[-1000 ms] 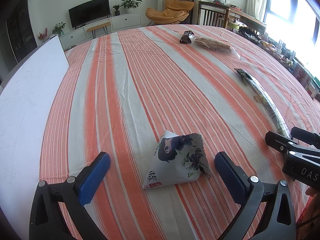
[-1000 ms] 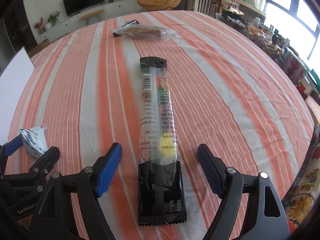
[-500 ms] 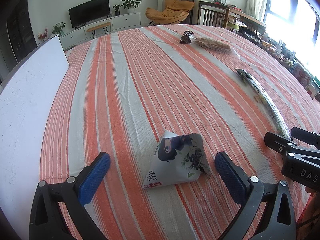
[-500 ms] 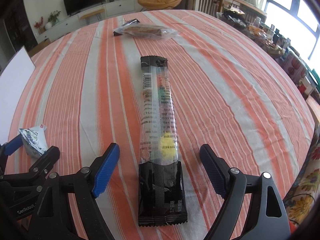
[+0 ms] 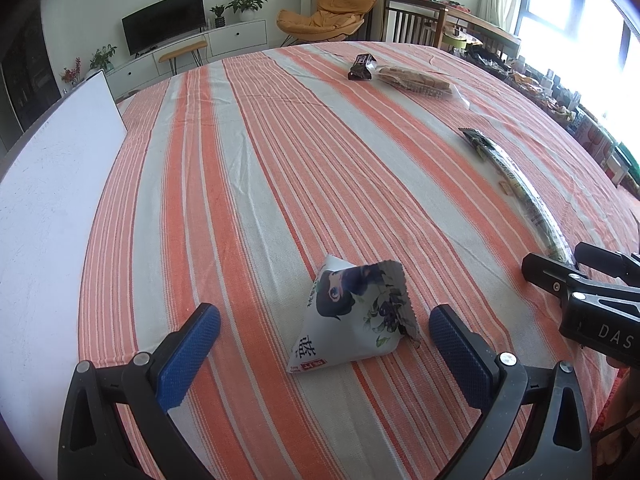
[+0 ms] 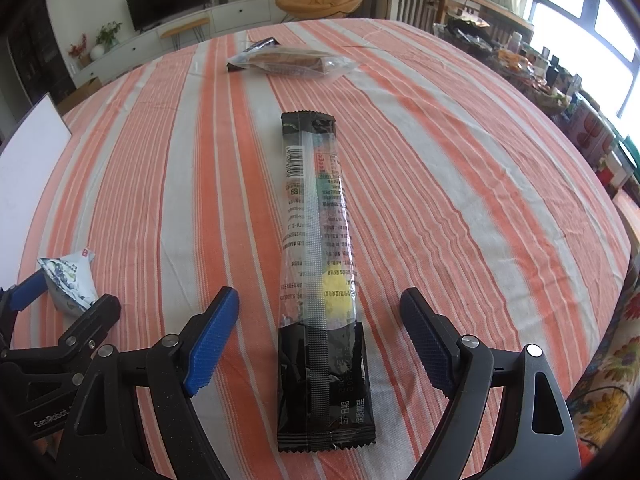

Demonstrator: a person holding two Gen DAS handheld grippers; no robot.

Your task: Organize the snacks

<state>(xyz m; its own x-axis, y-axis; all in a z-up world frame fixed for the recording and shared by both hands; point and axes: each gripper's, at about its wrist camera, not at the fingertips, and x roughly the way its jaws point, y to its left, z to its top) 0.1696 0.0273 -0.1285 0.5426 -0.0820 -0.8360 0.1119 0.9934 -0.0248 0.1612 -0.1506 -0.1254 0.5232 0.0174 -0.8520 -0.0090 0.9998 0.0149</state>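
L to R across the striped counter [image 5: 280, 160]. White board [image 5: 48, 200] lies at the L edge, approx 9 o'clock in the L wrist view.

L gripper [image 5: 324, 344]: jaws wide apart, nothing held. Triangular snack pouch [image 5: 352, 320] sits on the cloth between the blue pads, closer to the R pad, not touching either. Its crimped edge sticks out toward 3 o'clock.

R gripper [image 6: 320, 336]: jaws wide and easing a touch wider, nothing gripped. Long snack stick pack [image 6: 320, 264] lies flat between the pads, clear of both, running from 6 o'clock up toward 12, black sealed end nearest the camera.

Far side, approx 12 o'clock: clear biscuit pack [image 6: 292, 62] w/ a small dark bar [image 6: 256, 46] just beside it. Both well apart from the grippers.

Judgement: step in hand looks like pre-grasp on both items. To do it well:
- L: shift slightly R to centre the pouch, drop pads low, close on the puffy body, not the crimp.
- R: pack is thin and flat, so get the pads down to the cloth and pinch across the width near the filled yellow part, w/o snagging fabric.
- Close slowly; slick film may slip.
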